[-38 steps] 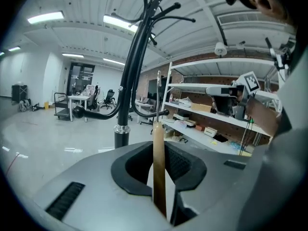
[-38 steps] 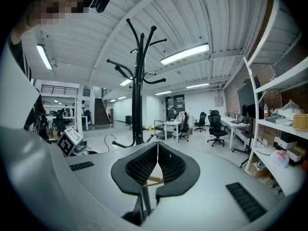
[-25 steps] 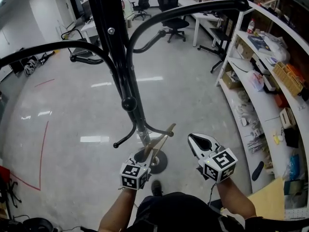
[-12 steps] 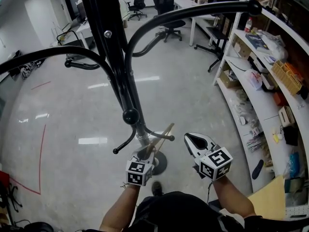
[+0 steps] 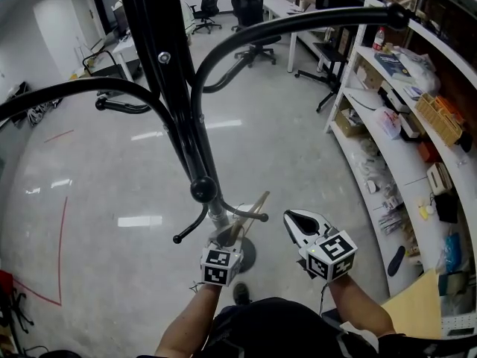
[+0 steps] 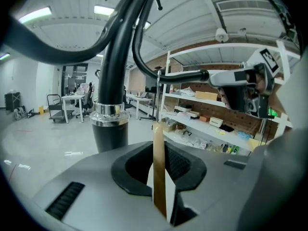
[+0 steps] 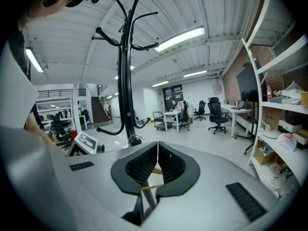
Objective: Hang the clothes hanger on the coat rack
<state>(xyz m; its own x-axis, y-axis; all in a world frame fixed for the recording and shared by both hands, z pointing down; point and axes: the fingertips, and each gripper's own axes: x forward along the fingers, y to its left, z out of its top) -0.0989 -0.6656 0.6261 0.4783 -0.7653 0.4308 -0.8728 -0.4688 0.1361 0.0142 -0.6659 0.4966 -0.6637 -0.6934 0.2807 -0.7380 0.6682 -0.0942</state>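
The black coat rack (image 5: 181, 118) rises from its round base (image 5: 250, 253) on the floor, its curved arms (image 5: 298, 22) spreading overhead. A wooden clothes hanger (image 5: 251, 211) sticks up from my left gripper (image 5: 227, 239), which is shut on it close beside the pole's lower part. In the left gripper view the hanger's wooden bar (image 6: 159, 170) stands between the jaws, with the rack pole (image 6: 113, 88) just behind. My right gripper (image 5: 301, 222) is shut on nothing, to the right of the hanger. Its jaws (image 7: 157, 147) meet, and the rack (image 7: 126, 76) stands beyond.
White shelves (image 5: 406, 136) loaded with boxes and bags run along the right. Office chairs (image 5: 250, 10) and desks stand at the far end. Red tape lines (image 5: 61, 237) mark the grey floor at left. A low hook (image 5: 188, 232) of the rack juts out near my left gripper.
My left gripper has shifted slightly right and up toward the pole with the hanger in it. The right gripper has barely moved.
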